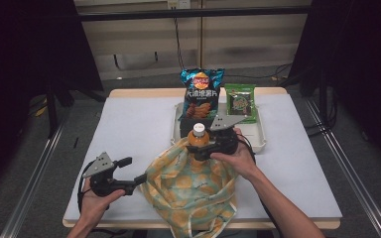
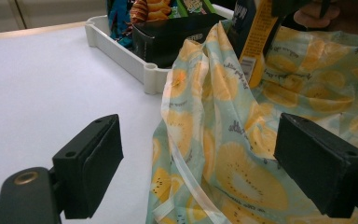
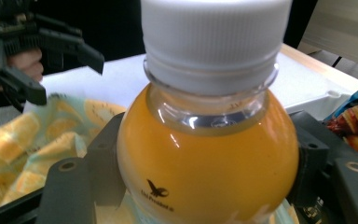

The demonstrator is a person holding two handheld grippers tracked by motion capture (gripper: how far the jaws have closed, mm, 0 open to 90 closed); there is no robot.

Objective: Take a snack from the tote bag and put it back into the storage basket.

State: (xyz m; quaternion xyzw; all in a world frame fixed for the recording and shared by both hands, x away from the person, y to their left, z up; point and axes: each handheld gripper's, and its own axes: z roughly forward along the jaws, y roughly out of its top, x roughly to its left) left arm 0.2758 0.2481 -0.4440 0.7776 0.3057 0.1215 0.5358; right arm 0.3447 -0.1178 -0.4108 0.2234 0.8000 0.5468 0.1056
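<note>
A bottle of orange juice [image 1: 197,136] with a white cap [image 3: 214,32] stands upright over the mouth of a pale green cloth bag printed with yellow fruit slices [image 1: 193,193]. My right gripper [image 1: 204,149] is shut on the bottle's body [image 3: 209,154], one black jaw on each side. My left gripper [image 1: 133,170] is open at the bag's left edge. In the left gripper view the bag's fabric [image 2: 242,154] lies between and beyond its jaws [image 2: 200,168], and the pads do not press on it.
A white tray [image 1: 260,139] behind the bag holds a blue bag of crisps [image 1: 202,91], a green snack packet [image 1: 240,101] and a dark box [image 2: 177,37]. A white sheet [image 1: 129,129] covers the table, bare to the left of the tray.
</note>
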